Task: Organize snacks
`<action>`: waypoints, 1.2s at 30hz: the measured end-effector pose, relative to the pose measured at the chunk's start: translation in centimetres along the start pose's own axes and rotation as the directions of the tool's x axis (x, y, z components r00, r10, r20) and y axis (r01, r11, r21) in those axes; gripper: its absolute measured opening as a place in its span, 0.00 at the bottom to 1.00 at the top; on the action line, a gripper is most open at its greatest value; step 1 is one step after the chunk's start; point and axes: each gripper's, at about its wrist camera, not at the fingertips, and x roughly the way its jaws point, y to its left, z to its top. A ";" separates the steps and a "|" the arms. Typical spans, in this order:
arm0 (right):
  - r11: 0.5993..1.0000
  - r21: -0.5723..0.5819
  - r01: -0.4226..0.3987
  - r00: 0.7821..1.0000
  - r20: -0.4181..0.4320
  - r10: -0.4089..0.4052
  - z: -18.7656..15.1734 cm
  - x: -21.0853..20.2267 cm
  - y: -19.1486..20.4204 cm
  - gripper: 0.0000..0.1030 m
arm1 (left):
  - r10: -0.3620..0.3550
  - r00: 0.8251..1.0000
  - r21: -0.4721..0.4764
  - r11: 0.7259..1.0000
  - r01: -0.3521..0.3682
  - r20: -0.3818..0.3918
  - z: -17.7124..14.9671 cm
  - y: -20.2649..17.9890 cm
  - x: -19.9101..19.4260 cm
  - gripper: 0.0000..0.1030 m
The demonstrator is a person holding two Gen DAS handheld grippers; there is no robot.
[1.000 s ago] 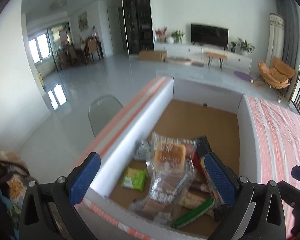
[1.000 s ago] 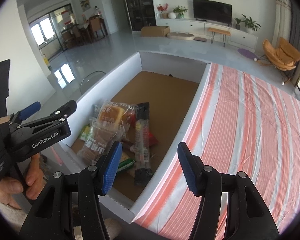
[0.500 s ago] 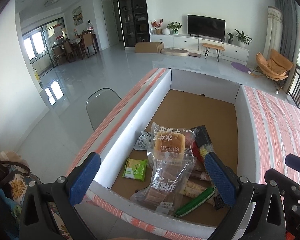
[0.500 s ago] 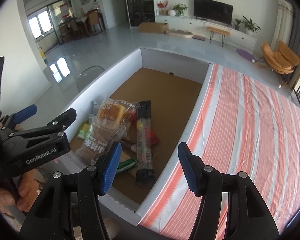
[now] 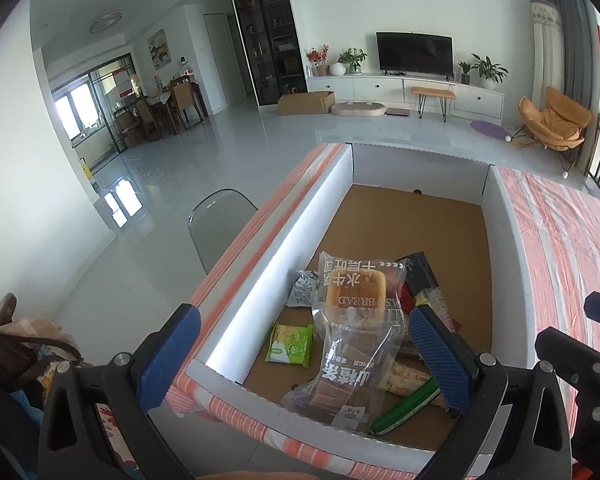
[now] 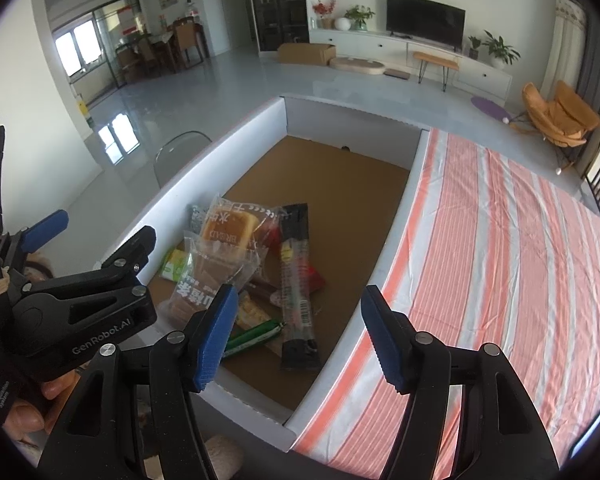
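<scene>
Here both grippers hover empty, fingers spread: right gripper (image 6: 296,336) opening wider, black stick pack (image 6: 297,280) lengthwise ahead; left gripper (image 5: 304,356) over bread bag (image 5: 356,300).

- A table (image 6: 500,260) carries everything, covered by an orange-and-white striped cloth (image 6: 520,220) that shows bare on the right.
- Directly on it, at the left, stands a large open box (image 5: 500,216) with white walls and a brown cardboard floor; a narrow strip of striped cloth shows along its left wall.
- The box's far half is bare cardboard; wrapped snacks (image 5: 360,320) are piled at its near end.
- Beyond the table's left edge, a grey chair (image 5: 216,220) stands on the glossy floor (image 5: 220,152).
</scene>
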 end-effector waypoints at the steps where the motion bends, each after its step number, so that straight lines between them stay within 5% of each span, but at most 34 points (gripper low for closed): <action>1: 1.000 0.000 -0.001 1.000 -0.001 0.001 0.0 0.0 0.0 0.66 | 0.000 1.000 0.000 1.000 0.000 -0.001 0.0 0.0 0.0 1.00; 36: 1.000 -0.004 0.006 1.000 0.010 -0.006 0.6 0.5 1.4 0.75 | 0.014 1.000 0.015 1.000 -0.014 0.007 -0.3 0.4 0.6 1.00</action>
